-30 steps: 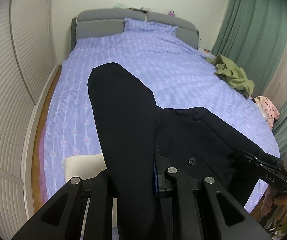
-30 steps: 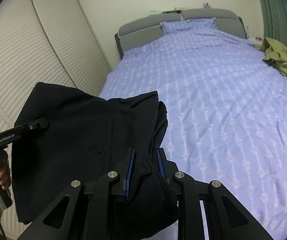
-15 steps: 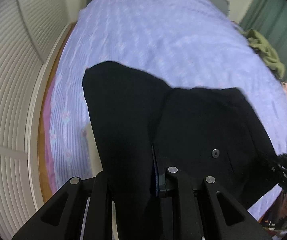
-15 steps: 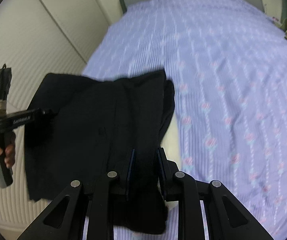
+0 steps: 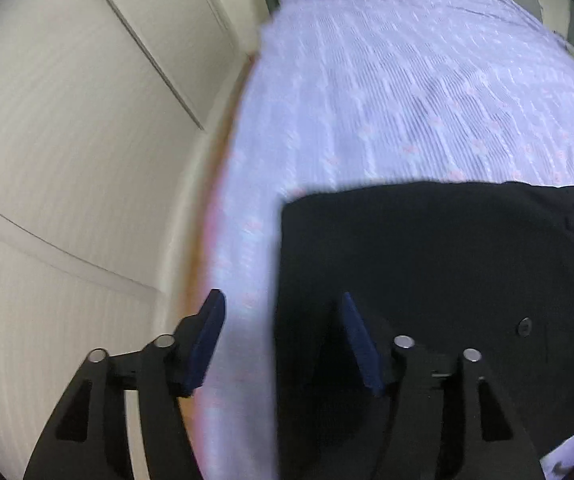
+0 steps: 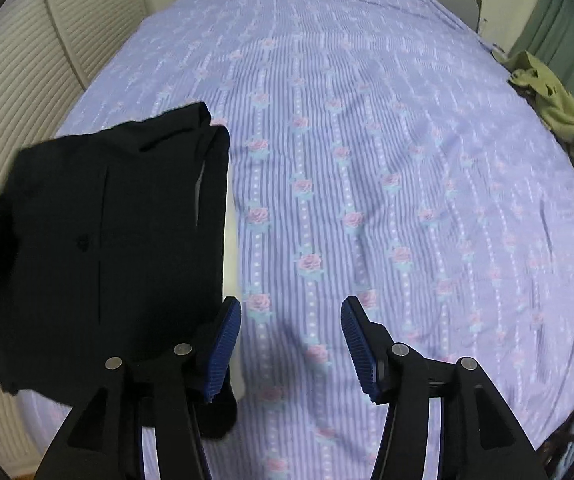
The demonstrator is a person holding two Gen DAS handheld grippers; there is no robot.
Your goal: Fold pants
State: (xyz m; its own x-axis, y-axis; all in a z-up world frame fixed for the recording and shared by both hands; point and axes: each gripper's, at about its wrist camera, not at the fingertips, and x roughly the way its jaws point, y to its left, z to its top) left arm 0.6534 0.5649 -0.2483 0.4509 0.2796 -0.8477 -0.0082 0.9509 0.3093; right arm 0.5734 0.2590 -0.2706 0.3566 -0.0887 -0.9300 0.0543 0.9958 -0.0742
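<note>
Both grippers, left and right, have just opened, empty; smooth black pants (one button, no legible label) lie folded on the floral-striped bedsheet.

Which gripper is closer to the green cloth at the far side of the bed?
Right. The right gripper is open over bare bedspread, the green cloth beyond it. The left gripper, open too, is across the black pants.

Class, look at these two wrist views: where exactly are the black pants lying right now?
The black pants lie folded on the purple bedspread near the bed's foot, on its wardrobe side, at left in the right wrist view.
</note>
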